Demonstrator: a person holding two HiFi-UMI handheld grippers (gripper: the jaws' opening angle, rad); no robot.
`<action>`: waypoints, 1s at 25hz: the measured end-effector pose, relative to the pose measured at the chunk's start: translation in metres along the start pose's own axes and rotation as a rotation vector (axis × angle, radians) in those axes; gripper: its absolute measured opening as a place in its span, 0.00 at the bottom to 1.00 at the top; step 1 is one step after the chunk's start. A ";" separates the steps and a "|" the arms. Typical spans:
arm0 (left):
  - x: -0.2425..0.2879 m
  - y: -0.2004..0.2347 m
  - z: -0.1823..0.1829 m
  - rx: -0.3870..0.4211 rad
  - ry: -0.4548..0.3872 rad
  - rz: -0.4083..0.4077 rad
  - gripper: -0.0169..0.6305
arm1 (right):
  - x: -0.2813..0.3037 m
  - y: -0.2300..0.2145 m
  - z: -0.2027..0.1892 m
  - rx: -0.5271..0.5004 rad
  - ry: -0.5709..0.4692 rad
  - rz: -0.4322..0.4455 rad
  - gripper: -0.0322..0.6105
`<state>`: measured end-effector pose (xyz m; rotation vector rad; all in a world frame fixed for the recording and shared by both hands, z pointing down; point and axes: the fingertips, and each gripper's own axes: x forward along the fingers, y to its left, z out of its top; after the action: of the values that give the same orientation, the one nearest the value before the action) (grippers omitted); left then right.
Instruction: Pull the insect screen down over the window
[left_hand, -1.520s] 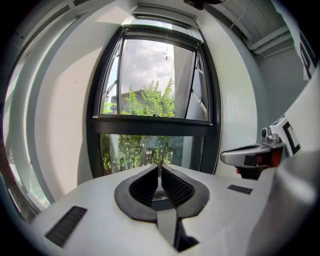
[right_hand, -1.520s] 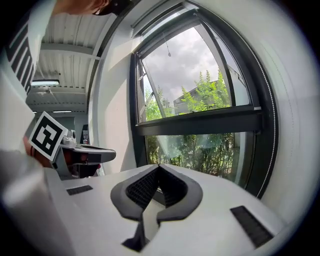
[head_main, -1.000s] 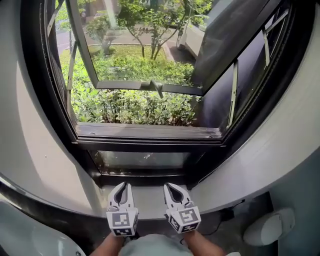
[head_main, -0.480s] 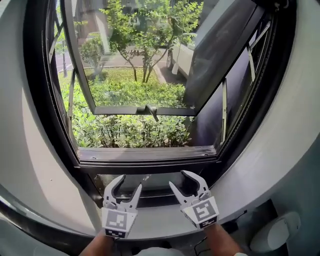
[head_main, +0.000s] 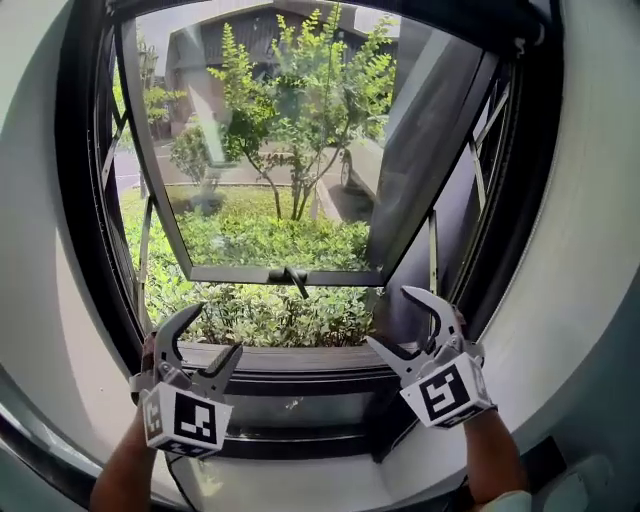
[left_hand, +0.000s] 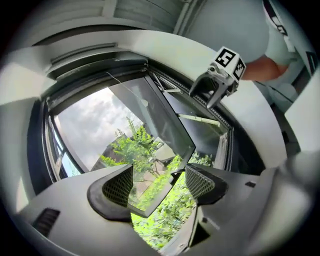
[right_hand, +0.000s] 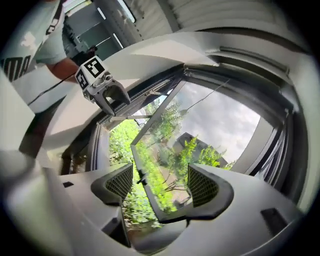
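The dark-framed window (head_main: 100, 250) has its glass sash (head_main: 285, 275) swung open outward, handle at the bottom rail. The insect screen is not drawn down; only a dark housing (head_main: 450, 15) runs along the top of the frame, and a thin cord (right_hand: 210, 97) hangs near it. My left gripper (head_main: 212, 335) is raised in front of the lower left of the opening, open, rolled onto its side. My right gripper (head_main: 392, 318) is up at the lower right, also open. Both sets of jaws have just been opening, with nothing between them (left_hand: 159, 182) (right_hand: 160, 184).
A dark sill (head_main: 290, 360) and a lower fixed pane (head_main: 290, 410) lie below the opening. White curved wall (head_main: 590, 250) surrounds the frame. Stay arms (head_main: 480, 150) hold the sash at both sides. Bushes, a tree and a parked car (head_main: 362, 165) are outside.
Both grippers rose from below the sill to the bottom of the opening, rolled sideways and went from shut to open. The head view tilted upward.
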<state>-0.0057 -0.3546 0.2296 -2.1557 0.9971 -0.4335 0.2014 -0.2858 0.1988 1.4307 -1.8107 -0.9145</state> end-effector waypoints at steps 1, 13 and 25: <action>0.001 0.013 0.003 0.044 0.032 0.011 0.53 | -0.003 -0.020 0.005 -0.036 0.001 -0.034 0.55; 0.031 0.202 0.059 0.370 0.218 0.240 0.63 | 0.000 -0.214 0.079 -0.397 0.046 -0.349 0.59; 0.036 0.350 0.122 0.598 0.353 0.427 0.83 | -0.010 -0.363 0.118 -0.566 0.246 -0.512 0.66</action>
<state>-0.0984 -0.4825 -0.1077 -1.3176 1.2851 -0.7986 0.2974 -0.3197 -0.1692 1.5532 -0.9044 -1.3046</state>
